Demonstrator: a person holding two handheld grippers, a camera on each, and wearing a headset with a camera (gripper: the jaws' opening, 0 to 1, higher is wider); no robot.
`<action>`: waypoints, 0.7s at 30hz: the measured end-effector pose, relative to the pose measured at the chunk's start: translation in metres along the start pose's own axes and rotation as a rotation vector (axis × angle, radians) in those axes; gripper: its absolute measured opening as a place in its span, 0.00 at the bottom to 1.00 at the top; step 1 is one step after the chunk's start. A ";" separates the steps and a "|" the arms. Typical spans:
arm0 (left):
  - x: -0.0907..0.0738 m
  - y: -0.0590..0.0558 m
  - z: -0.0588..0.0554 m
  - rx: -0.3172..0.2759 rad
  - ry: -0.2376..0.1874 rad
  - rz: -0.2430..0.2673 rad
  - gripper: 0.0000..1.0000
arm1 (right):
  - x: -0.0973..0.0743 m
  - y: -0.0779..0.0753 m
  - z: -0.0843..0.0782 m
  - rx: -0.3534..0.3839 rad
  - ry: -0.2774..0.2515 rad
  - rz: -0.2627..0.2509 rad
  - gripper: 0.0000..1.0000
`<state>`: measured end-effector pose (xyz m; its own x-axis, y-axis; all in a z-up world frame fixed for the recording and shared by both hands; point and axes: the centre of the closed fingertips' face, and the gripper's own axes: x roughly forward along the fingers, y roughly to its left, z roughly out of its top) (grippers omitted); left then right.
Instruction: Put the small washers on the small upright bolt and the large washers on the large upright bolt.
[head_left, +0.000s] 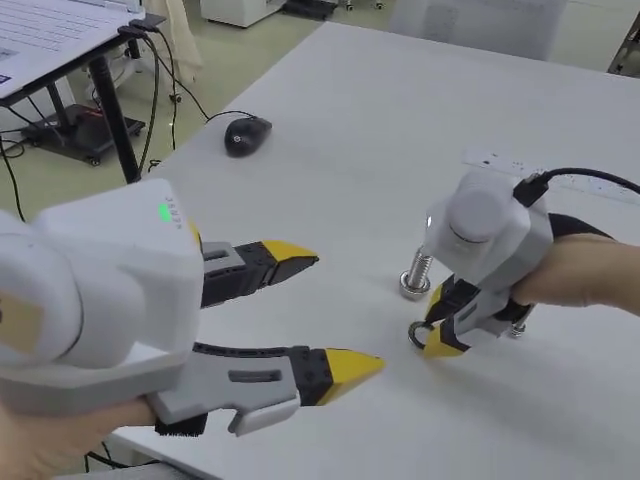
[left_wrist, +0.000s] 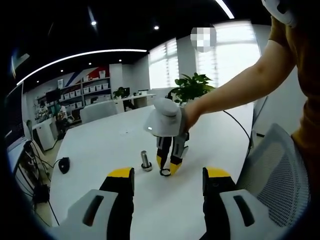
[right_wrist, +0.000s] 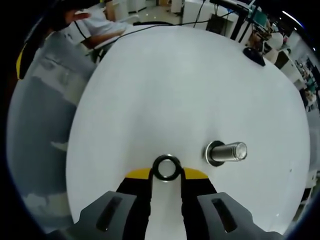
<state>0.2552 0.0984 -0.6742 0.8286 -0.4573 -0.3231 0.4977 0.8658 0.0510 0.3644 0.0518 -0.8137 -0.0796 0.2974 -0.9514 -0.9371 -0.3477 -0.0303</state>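
My right gripper (right_wrist: 166, 174) pinches a washer (right_wrist: 155, 168) by its rim between the yellow tips, the hole facing back along the jaws, low over the white table (right_wrist: 150, 90). Just beside it the upright bolt (right_wrist: 227, 151) stands head down, its shank pointing up. My left gripper (head_left: 345, 312) hovers well apart, jaws spread wide.

Item: one washer (right_wrist: 167, 157), a dark metal ring, lying flat and pinched between the yellow tips of the right claw (right_wrist: 167, 174), low over the white counter (right_wrist: 150, 90).
Item: one bolt (right_wrist: 226, 152), silvery and threaded, standing upright on its broad base just beside the washer.
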 end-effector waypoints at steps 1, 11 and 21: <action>0.000 0.000 0.000 0.001 0.001 -0.001 0.54 | -0.003 -0.001 0.000 0.005 -0.001 -0.004 0.22; 0.002 -0.002 0.002 0.005 -0.001 -0.007 0.54 | -0.033 -0.020 0.006 -0.017 -0.027 -0.070 0.22; 0.003 -0.003 0.003 0.009 0.000 -0.016 0.54 | -0.058 -0.035 0.014 -0.031 -0.044 -0.119 0.22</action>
<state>0.2564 0.0938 -0.6728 0.8208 -0.4707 -0.3236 0.5129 0.8567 0.0549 0.3971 0.0590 -0.7534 0.0161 0.3770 -0.9261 -0.9299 -0.3348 -0.1525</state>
